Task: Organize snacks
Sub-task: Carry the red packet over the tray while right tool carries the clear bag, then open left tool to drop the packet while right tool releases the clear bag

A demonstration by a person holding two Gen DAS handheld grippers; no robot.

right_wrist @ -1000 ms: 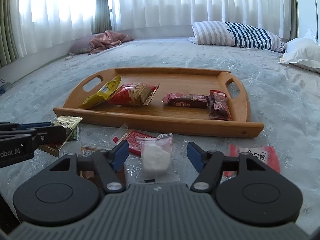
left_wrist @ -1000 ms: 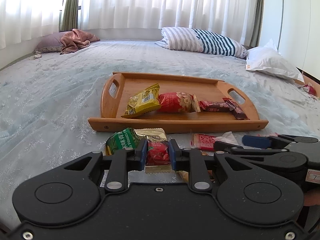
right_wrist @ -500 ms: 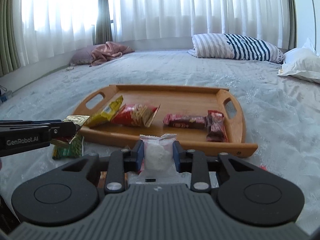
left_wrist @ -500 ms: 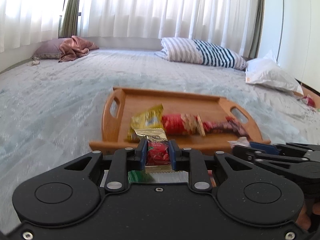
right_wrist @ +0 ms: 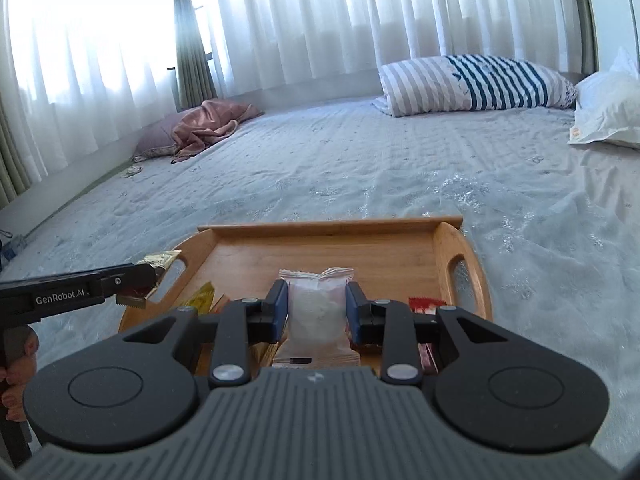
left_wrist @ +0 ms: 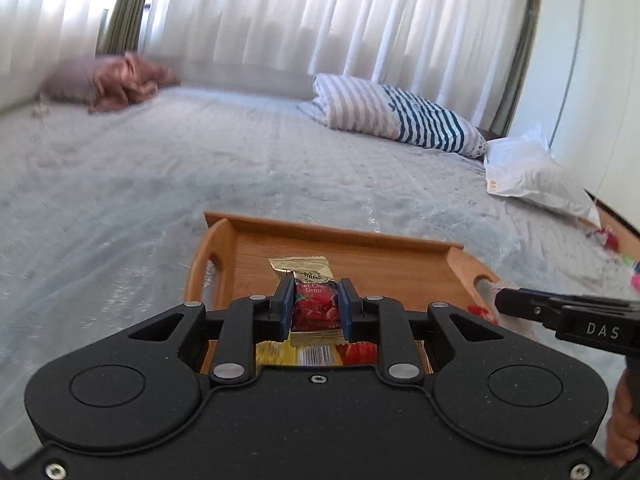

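Wooden tray (left_wrist: 356,258) sits on the bedspread as the collection spot. Left gripper (left_wrist: 314,305) pinches a red-and-gold candy packet (left_wrist: 314,300), held above the tray's left half, likely for dropping in. Right gripper (right_wrist: 316,312) clamps a clear white-filled snack pouch (right_wrist: 316,314) over the tray's middle-right, above wrappers already lying inside.

Bed (right_wrist: 360,168) with pale grey-blue quilted cover. Wooden tray (right_wrist: 444,248) lies on it directly ahead of the right gripper. Striped pillow (right_wrist: 476,84) rests far ahead and to the right, white pillow (right_wrist: 608,116) further right. Pink cloth (right_wrist: 208,124) on a mauve cushion (right_wrist: 158,136) sits far ahead-left.
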